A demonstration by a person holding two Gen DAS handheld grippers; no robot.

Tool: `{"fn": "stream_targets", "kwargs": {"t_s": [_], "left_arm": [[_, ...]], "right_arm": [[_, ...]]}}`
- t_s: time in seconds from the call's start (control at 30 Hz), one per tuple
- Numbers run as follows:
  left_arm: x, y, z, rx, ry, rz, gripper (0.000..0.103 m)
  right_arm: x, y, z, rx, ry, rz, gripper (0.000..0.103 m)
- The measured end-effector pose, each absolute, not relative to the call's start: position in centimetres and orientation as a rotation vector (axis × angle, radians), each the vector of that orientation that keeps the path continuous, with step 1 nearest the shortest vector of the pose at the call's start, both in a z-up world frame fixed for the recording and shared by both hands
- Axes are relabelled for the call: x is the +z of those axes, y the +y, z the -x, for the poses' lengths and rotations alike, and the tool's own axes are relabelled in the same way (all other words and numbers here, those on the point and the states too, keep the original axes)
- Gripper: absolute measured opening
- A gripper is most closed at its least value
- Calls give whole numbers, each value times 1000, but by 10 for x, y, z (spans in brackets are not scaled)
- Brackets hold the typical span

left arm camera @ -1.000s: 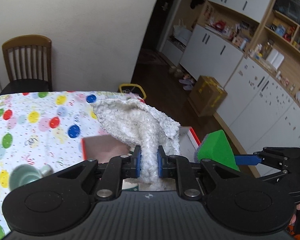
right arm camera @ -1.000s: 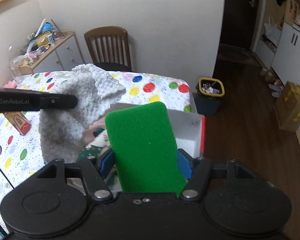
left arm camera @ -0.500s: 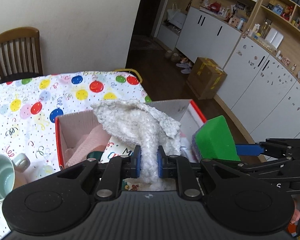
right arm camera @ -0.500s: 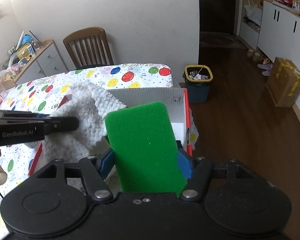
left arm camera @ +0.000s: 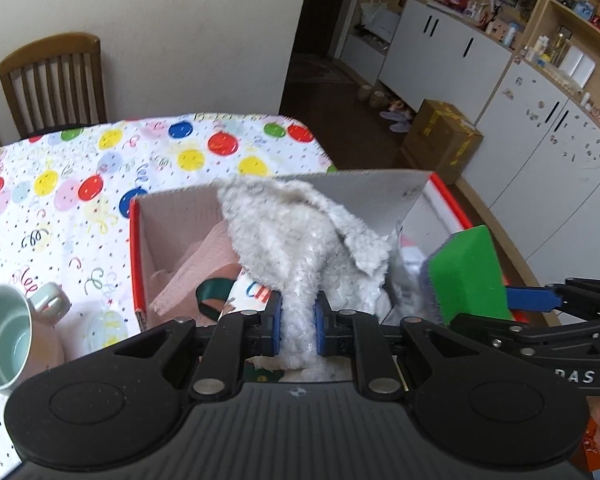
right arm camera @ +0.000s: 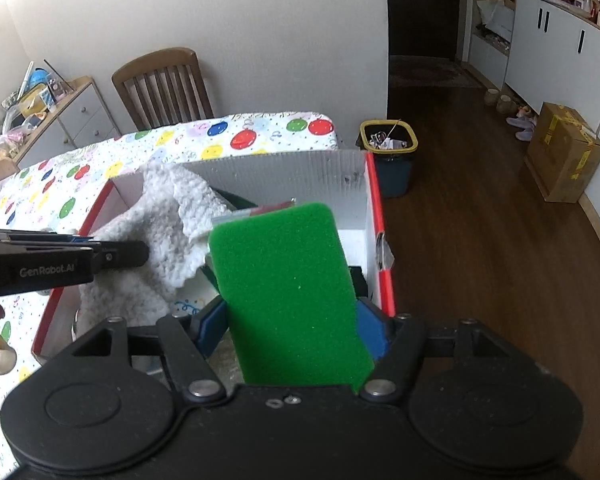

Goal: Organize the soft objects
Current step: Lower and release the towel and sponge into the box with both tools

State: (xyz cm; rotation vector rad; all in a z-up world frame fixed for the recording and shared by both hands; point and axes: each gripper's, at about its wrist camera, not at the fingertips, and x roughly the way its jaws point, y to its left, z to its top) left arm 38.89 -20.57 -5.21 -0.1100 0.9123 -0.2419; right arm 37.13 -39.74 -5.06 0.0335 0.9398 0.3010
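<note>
Only the left wrist view shows the pale mug (left arm camera: 4, 336), standing on the balloon-print worktop (left arm camera: 80, 184) just left of the red-edged box (left arm camera: 135, 248); only the right wrist view shows the yellow-rimmed bin (right arm camera: 389, 152) on the floor beyond the box's far right corner. The left gripper (left arm camera: 296, 320) has its fingers nearly closed, pinching the fluffy white cloth (left arm camera: 296, 240), which hangs over the box's middle. The right gripper (right arm camera: 290, 328) has its fingers spread wide yet pressing both sides of the green sponge (right arm camera: 288, 288), held upright above the box's right part. Inside the box lie a pink cloth (left arm camera: 196, 268) at the left, a dark green strap beside it, and printed packaging under the white cloth
</note>
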Motion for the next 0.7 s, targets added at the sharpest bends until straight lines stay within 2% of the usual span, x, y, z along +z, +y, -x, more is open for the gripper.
{"fn": "stream_targets", "kwargs": {"t_s": [0.37,0.47,0.57,0.63,0.67,0.7], "left_arm": [[-68,-199,-384,-227,950,115,16],[-67,-199,-381,-226,947,127,21],[-65,-198,-377,-227,934,124,31],[-63,-199,-372,-221,921,115,44],[-62,-199,-370,-221,914,112,62],[-61,-199,-367,-219,910,110,71]], "right_arm": [[-56,-395,-361,309,927,5,73],[-54,-395,-357,317,913,9,78],[-51,-394,-354,326,898,20,81],[-49,-394,-351,332,890,16,82],[-48,-395,-349,334,884,13,82],[-47,-395,-348,335,879,12,83]]}}
